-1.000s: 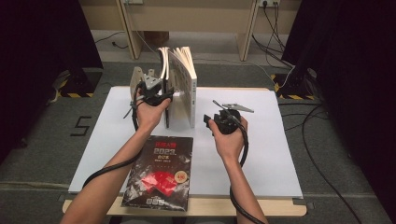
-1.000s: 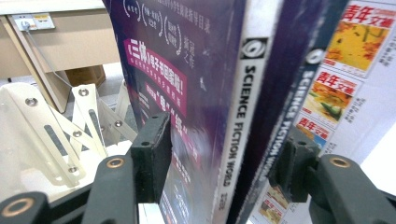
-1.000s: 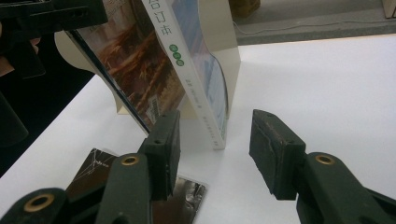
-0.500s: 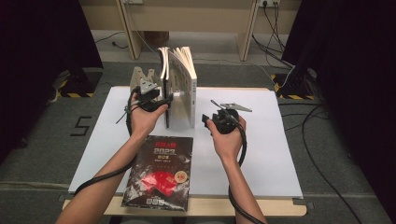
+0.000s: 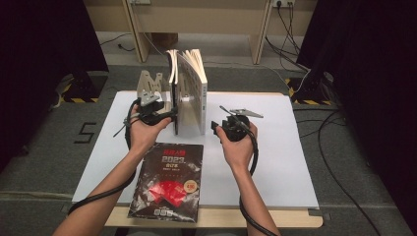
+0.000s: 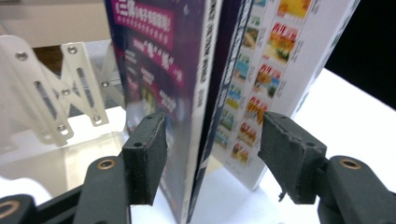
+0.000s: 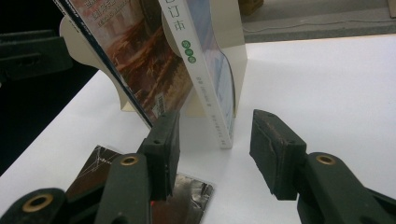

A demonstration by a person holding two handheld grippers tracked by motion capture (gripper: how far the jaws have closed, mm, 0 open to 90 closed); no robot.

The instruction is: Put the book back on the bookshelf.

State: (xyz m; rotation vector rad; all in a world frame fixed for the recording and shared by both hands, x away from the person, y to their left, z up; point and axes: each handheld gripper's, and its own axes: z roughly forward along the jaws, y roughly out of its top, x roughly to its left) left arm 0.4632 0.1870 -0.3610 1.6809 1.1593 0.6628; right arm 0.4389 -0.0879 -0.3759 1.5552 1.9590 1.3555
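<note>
Several books [image 5: 189, 93] stand upright on the white table [image 5: 275, 147]. A dark magazine [image 5: 169, 179] lies flat near the front edge. My left gripper [image 5: 166, 117] is at the left side of the standing books. Its jaws have just been opening. In the left gripper view the purple-covered book [image 6: 159, 70] has its lower spine between the jaws of the left gripper [image 6: 212, 154], and the pads stay off it. A white book with small pictures [image 6: 271, 56] stands beside it. My right gripper [image 7: 215, 149] is open and empty, facing the foot of the white book [image 7: 205, 74].
A pale folding rack [image 5: 149, 83] stands behind my left hand, seen close at the rack [image 6: 46, 88]. A cream bookend [image 7: 233, 28] backs the books. A corner of the flat magazine [image 7: 187, 200] lies under the right jaws. Cables trail from both grippers.
My left hand has drawn a little to the left and toward the table's front, and its jaws stand wider. The right hand has stayed put.
</note>
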